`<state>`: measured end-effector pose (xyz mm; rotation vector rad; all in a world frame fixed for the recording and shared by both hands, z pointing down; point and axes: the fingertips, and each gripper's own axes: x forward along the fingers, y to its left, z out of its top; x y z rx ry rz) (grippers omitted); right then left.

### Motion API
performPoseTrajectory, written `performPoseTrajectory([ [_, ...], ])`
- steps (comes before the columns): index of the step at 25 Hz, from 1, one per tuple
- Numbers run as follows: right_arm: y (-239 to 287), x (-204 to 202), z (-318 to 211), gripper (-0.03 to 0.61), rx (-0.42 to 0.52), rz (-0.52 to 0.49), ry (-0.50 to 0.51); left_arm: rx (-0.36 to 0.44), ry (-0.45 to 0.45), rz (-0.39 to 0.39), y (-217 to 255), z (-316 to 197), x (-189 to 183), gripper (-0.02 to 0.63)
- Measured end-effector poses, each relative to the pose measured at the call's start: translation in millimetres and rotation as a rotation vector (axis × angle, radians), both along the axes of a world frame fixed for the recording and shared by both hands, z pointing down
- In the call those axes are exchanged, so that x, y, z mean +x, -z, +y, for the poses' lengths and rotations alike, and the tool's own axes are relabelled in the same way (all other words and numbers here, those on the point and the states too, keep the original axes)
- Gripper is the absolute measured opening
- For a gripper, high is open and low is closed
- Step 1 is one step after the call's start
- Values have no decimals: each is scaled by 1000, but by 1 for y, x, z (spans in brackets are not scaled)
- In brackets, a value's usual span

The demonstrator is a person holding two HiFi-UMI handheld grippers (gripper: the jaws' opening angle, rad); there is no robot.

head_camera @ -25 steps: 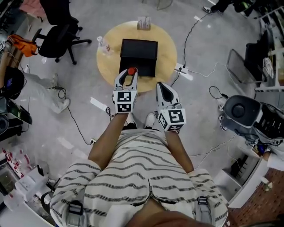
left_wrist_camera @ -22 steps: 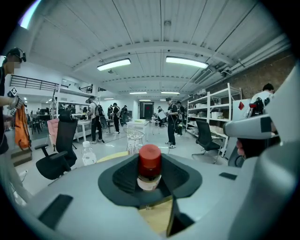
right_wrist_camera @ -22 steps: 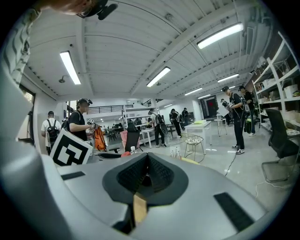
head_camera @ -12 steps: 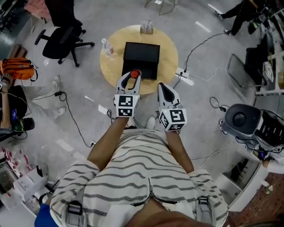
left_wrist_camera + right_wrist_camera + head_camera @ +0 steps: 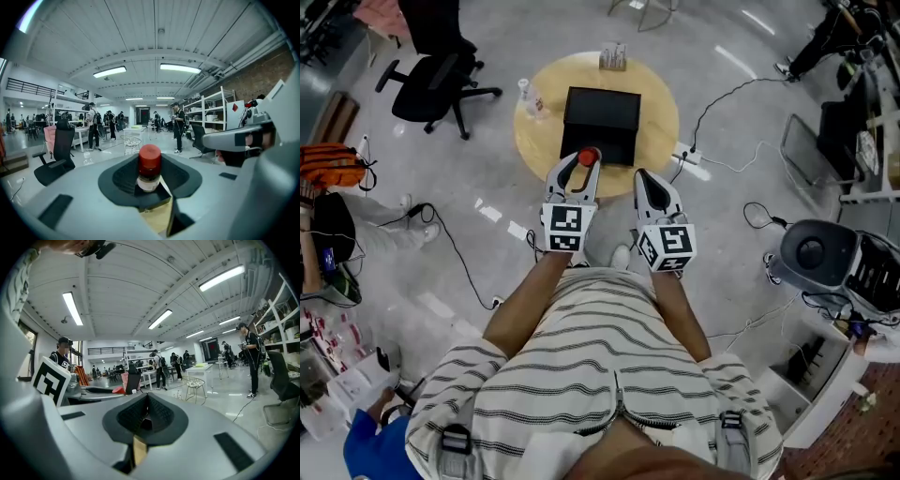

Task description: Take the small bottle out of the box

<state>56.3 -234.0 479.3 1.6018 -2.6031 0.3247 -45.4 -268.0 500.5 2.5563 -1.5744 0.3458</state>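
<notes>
While looking steeply down, noted round wooden bench, black box lying on it. Found left tool pinching small bottle upright, red cap on top, at box's near edge. Could not read its blurred label. Found right tool pressed together, empty, just beside left.

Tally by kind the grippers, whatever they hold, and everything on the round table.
Grippers: 2, left gripper and right gripper
Bottles: 2, small bottle held by the left, clear bottle on the table
Boxes: 1, black box
Packs: 1, small pack at the far edge
Total: 6
</notes>
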Motion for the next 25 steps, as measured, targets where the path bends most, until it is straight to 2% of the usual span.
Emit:
performPoseTrajectory([
  [25, 2, -1, -1, 18, 17, 2, 8, 27, 6, 22, 14, 18, -4, 150],
])
